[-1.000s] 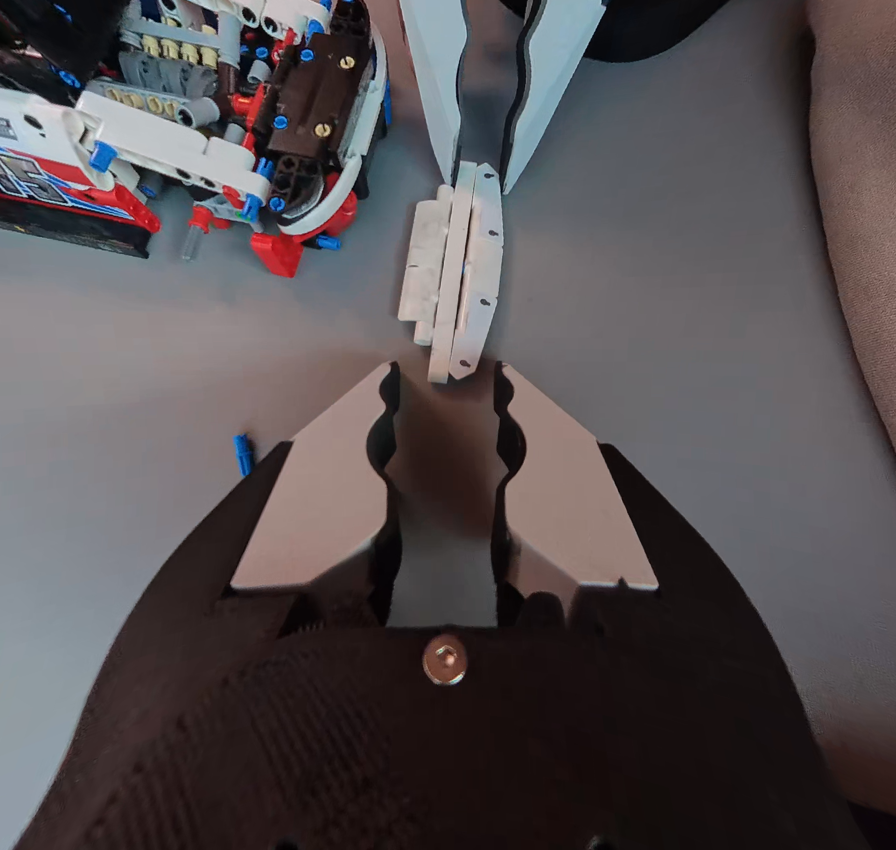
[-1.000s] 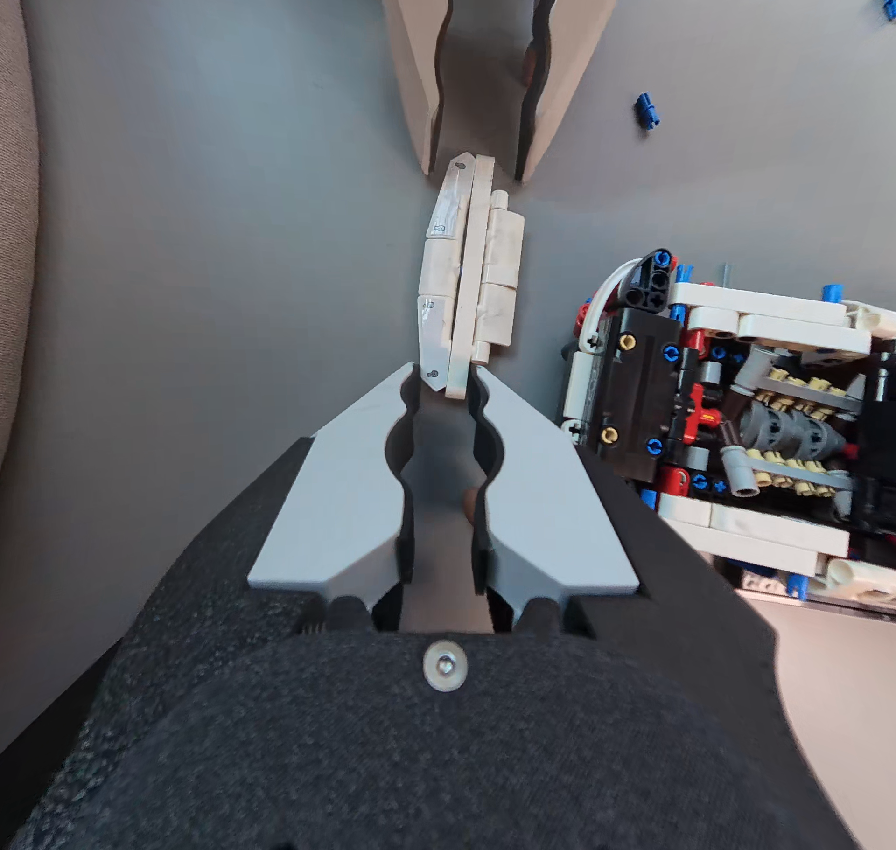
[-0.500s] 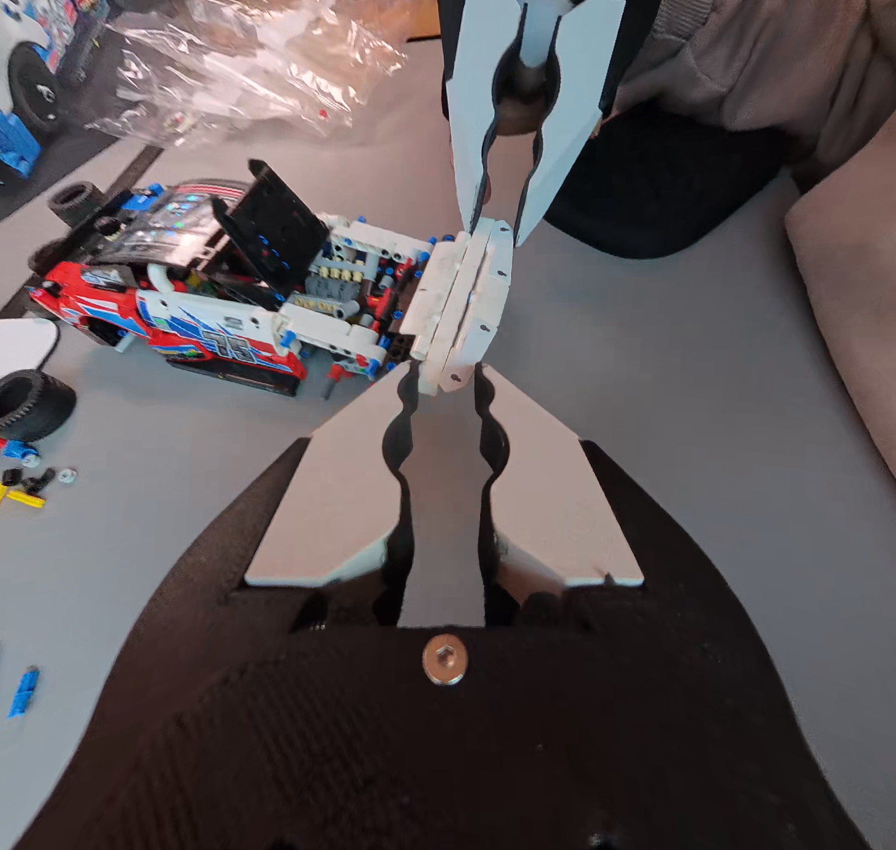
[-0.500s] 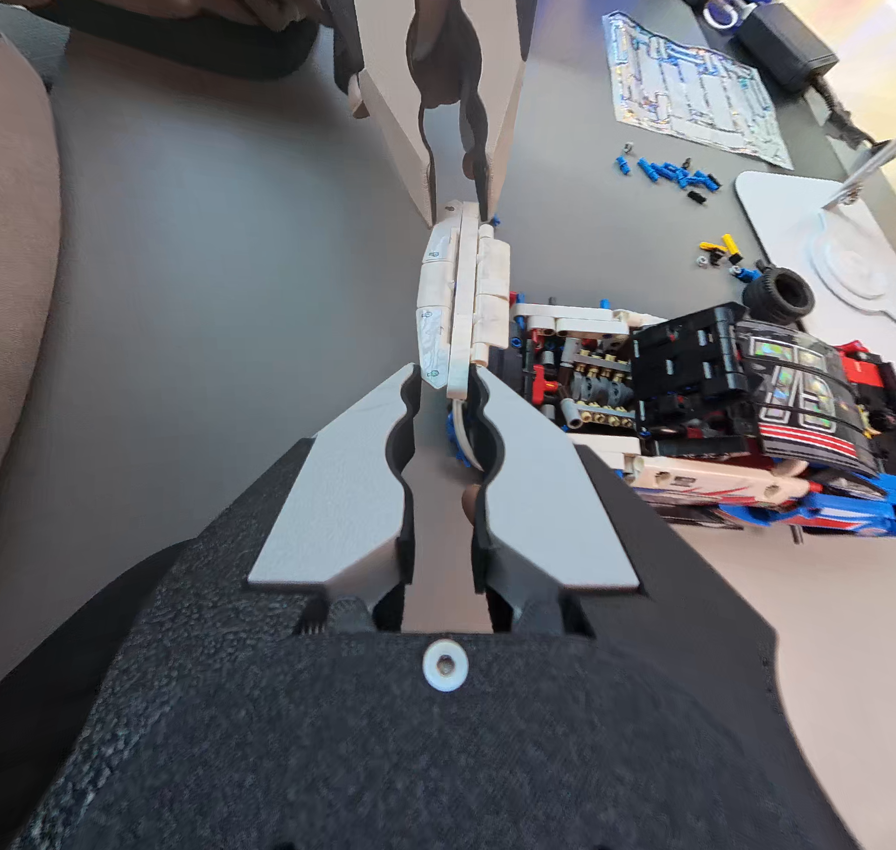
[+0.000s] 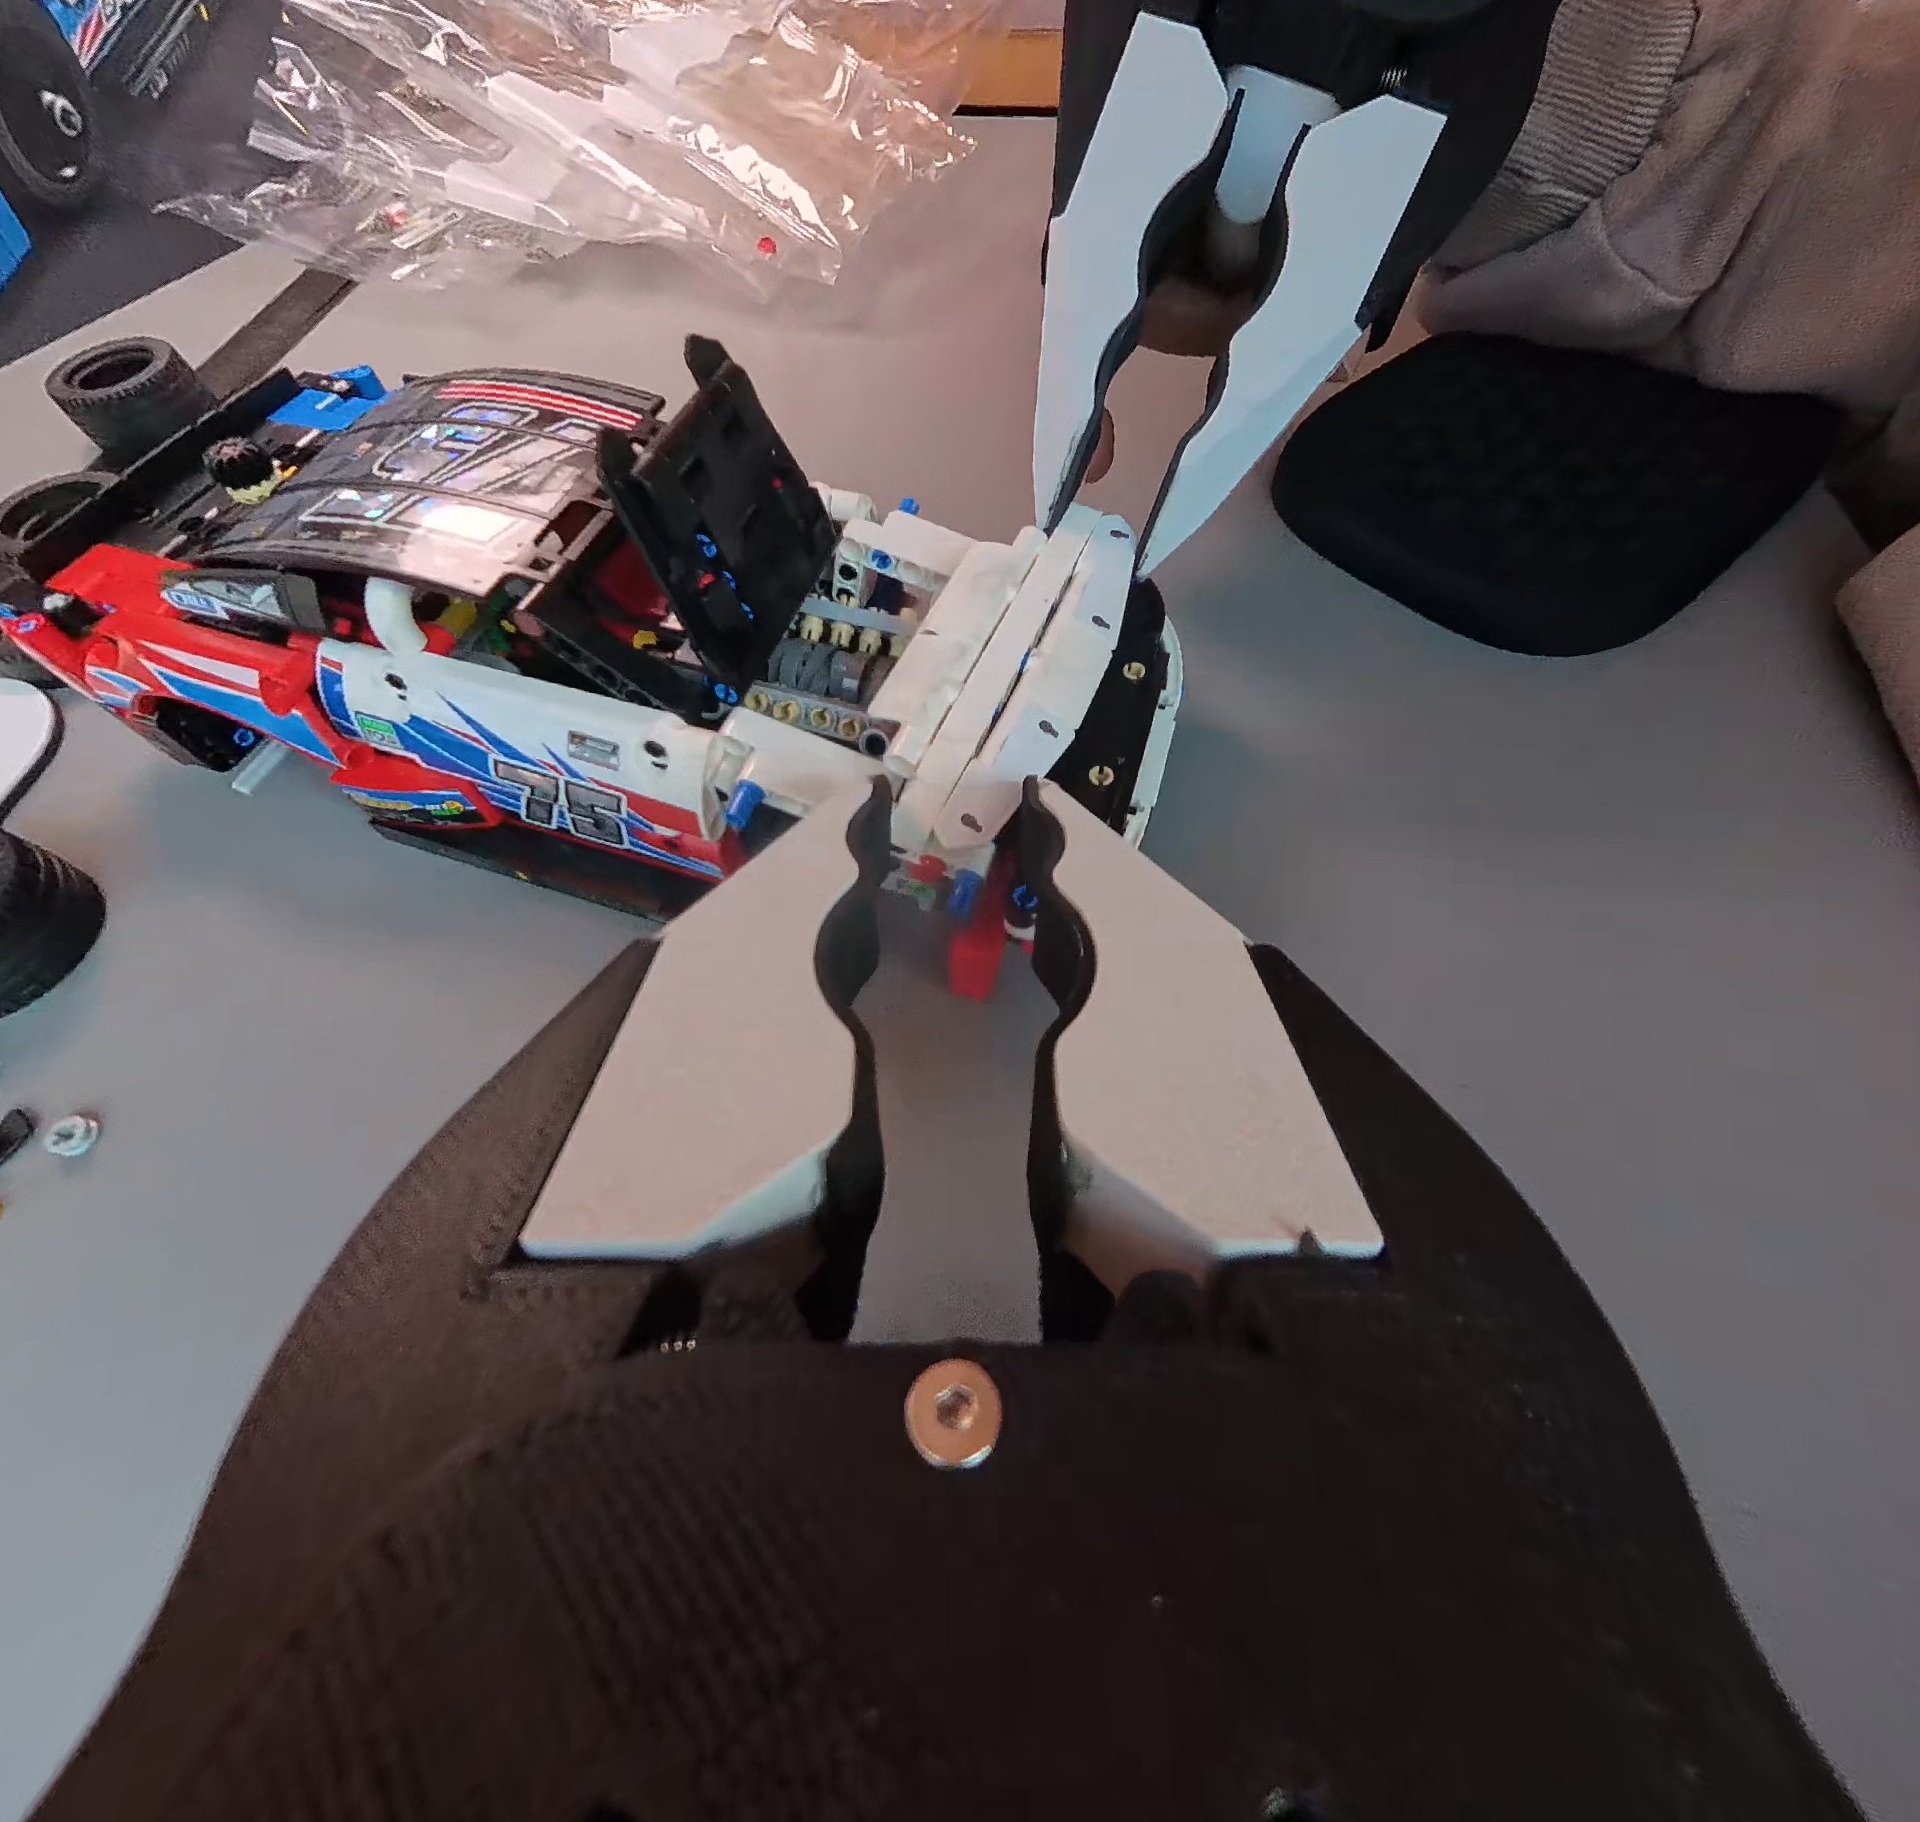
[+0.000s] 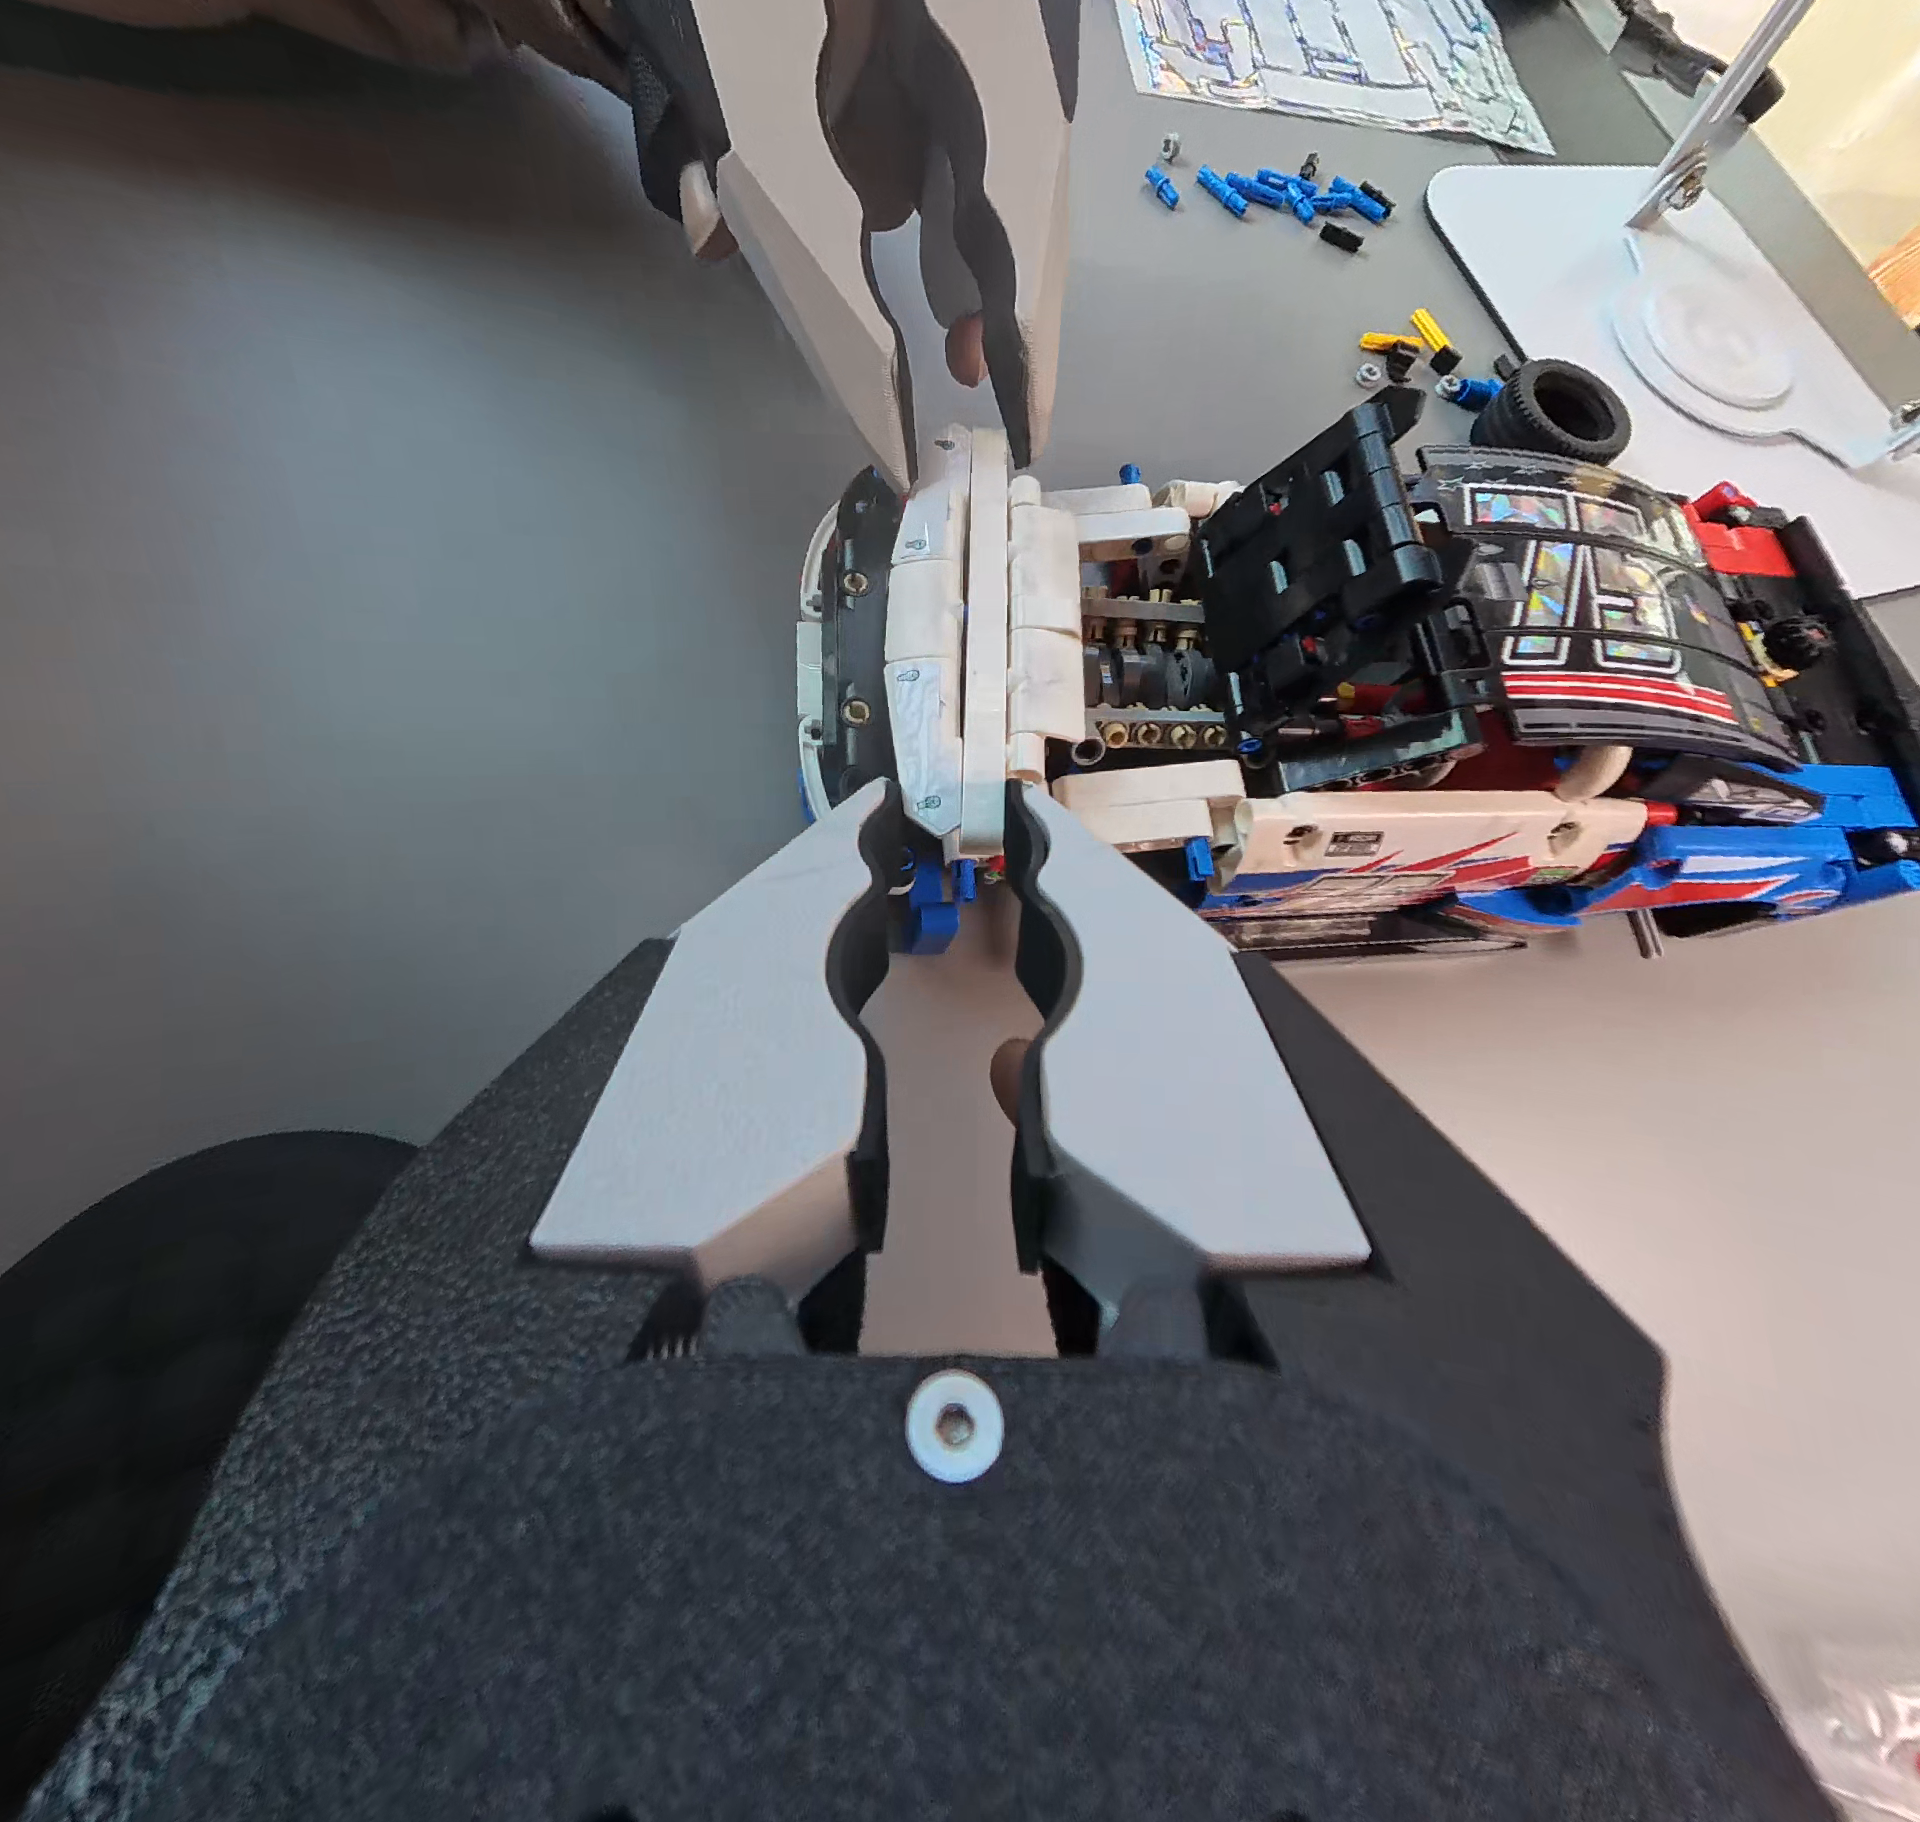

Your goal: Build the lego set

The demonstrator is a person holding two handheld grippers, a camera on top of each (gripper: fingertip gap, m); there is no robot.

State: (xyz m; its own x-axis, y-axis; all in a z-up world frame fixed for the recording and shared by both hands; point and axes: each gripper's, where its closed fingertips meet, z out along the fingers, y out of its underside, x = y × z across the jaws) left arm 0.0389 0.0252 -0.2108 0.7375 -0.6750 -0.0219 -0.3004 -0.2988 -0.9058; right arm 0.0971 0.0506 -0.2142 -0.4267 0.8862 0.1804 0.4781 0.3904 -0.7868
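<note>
A white panel assembly (image 5: pixel 1018 671) is held flat-edge-up between both grippers, just above the open front end of the red, white and blue race car (image 5: pixel 468 650). My left gripper (image 5: pixel 956 806) is shut on the panel's near end. My right gripper (image 5: pixel 1096 536) is shut on its far end. In the right wrist view the same panel (image 6: pixel 966 629) spans from my right gripper (image 6: pixel 948 801) to my left gripper (image 6: pixel 964 463), across the car (image 6: pixel 1455 692) nose, next to its exposed engine. The car's black hood flap (image 6: pixel 1320 536) stands raised.
Clear plastic bags (image 5: pixel 582 131) lie behind the car. A loose tyre (image 6: pixel 1558 411), blue pins (image 6: pixel 1278 193), a printed sheet (image 6: pixel 1309 16) and a white stand base (image 6: pixel 1662 318) lie beyond it. A black pad (image 5: pixel 1538 494) and a person's sleeve (image 5: pixel 1714 162) are at the right. One gripper's finger ends stand about 7 cm off the other's.
Both grippers lifted the white panel off the table and carried it over the car's front end. Both views tilted up, showing the whole car.
</note>
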